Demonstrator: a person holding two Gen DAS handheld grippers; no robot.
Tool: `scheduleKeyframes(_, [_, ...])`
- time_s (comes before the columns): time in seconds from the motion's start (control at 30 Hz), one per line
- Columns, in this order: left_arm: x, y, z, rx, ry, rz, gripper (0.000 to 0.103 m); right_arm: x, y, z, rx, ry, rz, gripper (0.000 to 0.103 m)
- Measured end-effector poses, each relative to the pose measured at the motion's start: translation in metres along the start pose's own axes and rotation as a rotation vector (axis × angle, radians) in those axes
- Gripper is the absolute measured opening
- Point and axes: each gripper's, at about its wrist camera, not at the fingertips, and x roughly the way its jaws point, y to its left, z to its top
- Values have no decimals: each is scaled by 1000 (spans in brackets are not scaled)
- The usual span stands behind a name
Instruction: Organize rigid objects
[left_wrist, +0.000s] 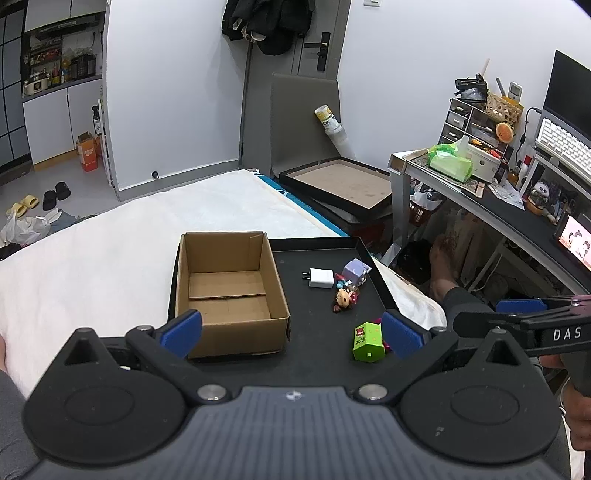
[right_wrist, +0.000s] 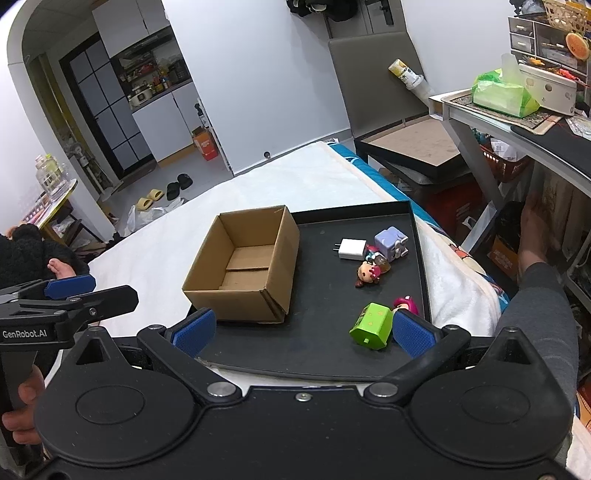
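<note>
Both hand-held grippers hover spread wide and empty above the near edge of the flat black rectangular tray (right_wrist: 317, 354), which lies on a white-covered bed. From the right wrist view, the right gripper (right_wrist: 301, 330) has its blue-padded fingers far apart, and the green block-shaped plastic toy (right_wrist: 371, 325) lies just inside its right finger, at about 1 o'clock from the gap's centre and very near. The toy lies on its side; its long axis seems to run from 7 to 1 o'clock, roughly along the gripper's reach. A small pink-headed figurine (right_wrist: 406, 303) sits just behind it, close to or touching it, and is partly hidden by the finger.

From the left wrist view, the left gripper (left_wrist: 291, 330) is equally wide, with the open empty brown cardboard box (left_wrist: 229, 288) straight ahead at 11 to 12 o'clock and the same green toy off at 2 o'clock by its right finger. Farther out on the tray, at 1 o'clock, cluster a white plug-in charger cube (left_wrist: 320, 277), a lilac block toy (left_wrist: 355, 271) and a brown-haired doll figure (left_wrist: 344, 299).

I judge the right gripper the likelier to take the green toy: a slight shift toward 1 o'clock would centre it, then the box waits at 10 o'clock.
</note>
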Motion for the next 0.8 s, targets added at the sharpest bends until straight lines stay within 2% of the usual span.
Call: scheduleKeyframes(0.8, [12,8,-5,-22,4,-7,102,12,3,-5,-16,29,-26,103])
